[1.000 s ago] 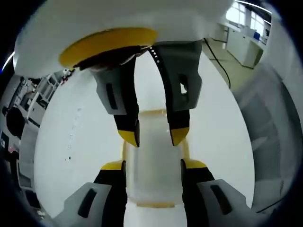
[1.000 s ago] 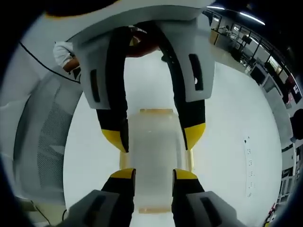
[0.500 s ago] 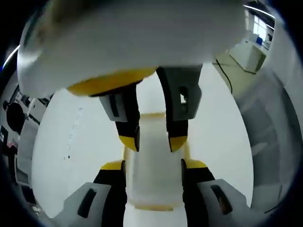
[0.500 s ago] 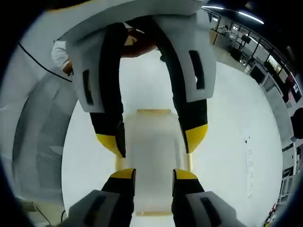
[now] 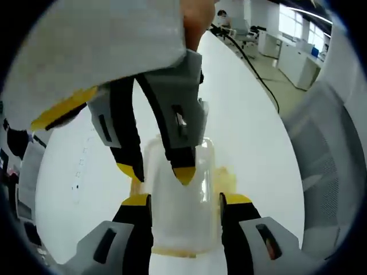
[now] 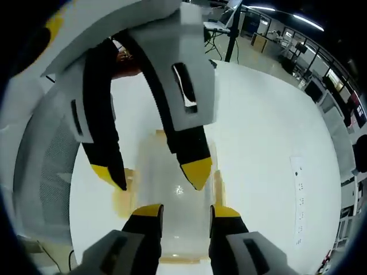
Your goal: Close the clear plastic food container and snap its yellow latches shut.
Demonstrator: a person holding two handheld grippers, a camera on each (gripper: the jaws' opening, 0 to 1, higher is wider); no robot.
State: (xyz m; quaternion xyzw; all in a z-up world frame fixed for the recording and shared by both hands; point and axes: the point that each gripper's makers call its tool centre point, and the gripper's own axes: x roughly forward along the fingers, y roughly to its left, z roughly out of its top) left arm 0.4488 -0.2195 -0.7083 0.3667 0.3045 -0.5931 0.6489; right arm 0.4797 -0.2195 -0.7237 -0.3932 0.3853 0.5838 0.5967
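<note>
- Yellow-tipped jaws of our left gripper (image 5: 186, 201) rise nearest us in the left gripper view, spread either side of the clear container's (image 5: 178, 195) near end; whether they press its walls we cannot tell.
- Our right gripper (image 6: 184, 213) stands likewise in the right gripper view, jaws apart, the container (image 6: 172, 200) running away between them.
- Resting on the white table (image 5: 246, 143), the container looks pale and see-through, its lid glinting, with a yellow edge strip at the near end; its bottom edge is partly cut off behind our jaws.
- Yellow latches (image 6: 123, 192) show as blurred amber patches just beside the container's long sides; we cannot tell whether they are snapped down.
- Beyond the container's middle, the opposite gripper reaches down in each view, its jaws apart, one yellow tip over the lid and the other outside the container's wall; contact is hard to make out.
- Beyond the table, a grey mesh chair (image 5: 327, 154) is cut off at the edge.
</note>
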